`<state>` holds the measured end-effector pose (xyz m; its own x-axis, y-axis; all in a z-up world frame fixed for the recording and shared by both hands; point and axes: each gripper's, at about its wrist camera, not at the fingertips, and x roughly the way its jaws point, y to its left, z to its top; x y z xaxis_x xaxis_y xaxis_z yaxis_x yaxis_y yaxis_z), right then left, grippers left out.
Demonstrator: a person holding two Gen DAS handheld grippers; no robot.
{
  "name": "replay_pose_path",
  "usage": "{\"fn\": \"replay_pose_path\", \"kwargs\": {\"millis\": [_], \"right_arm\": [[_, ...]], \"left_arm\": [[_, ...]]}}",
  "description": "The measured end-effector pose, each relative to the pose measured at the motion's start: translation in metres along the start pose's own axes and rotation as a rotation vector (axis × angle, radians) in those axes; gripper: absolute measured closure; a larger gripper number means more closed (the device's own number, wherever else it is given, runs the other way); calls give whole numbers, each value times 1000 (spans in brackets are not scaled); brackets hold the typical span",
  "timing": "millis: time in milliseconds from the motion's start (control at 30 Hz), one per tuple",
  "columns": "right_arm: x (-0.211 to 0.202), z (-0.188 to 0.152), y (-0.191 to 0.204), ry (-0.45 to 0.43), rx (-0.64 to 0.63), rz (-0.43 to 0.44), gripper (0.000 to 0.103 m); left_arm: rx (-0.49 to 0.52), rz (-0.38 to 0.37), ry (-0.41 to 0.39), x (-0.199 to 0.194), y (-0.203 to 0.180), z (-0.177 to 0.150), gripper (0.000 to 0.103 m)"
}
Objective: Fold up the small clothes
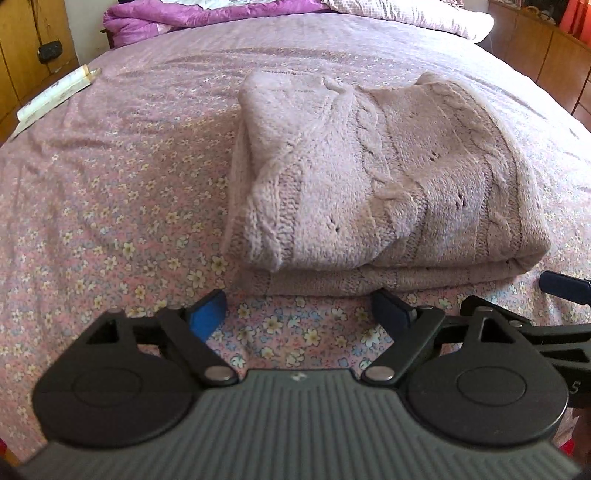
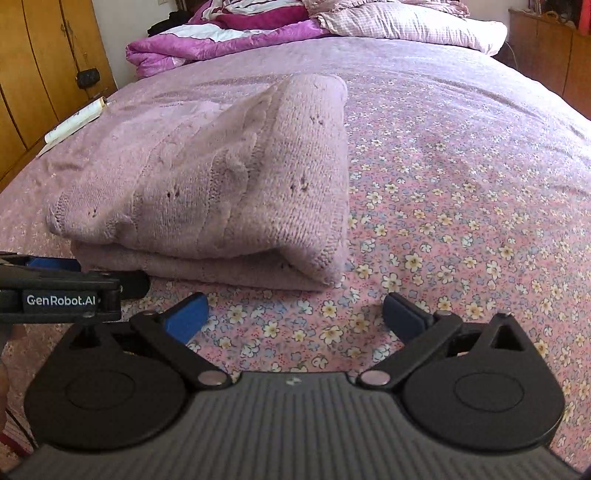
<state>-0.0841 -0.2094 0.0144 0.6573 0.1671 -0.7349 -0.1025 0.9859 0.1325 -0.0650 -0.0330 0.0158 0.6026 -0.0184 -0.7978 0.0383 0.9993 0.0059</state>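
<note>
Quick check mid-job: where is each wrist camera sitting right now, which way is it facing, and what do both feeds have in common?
Left wrist: low over the bedsheet, facing the folded sweater head-on; the open left gripper shows, the right gripper's fingertip at the right edge.
Right wrist: low, right of the sweater, facing up the bed; the open right gripper shows, the left gripper at the left edge.
Shared: sweater, sheet, purple quilt, pillow.
</note>
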Motion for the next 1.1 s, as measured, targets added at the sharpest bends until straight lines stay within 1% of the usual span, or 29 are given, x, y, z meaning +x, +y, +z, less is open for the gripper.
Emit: {"fn": "replay_pose_path", "kwargs": {"millis": [300, 1100], "right_arm": [[1, -1, -4, -2, 4, 4, 0], [3, -2, -3, 0, 1, 3, 0]], "left_arm": [[-3, 8, -1, -1, -2, -1, 13], [-6, 10, -10, -2, -2, -3, 13]]}}
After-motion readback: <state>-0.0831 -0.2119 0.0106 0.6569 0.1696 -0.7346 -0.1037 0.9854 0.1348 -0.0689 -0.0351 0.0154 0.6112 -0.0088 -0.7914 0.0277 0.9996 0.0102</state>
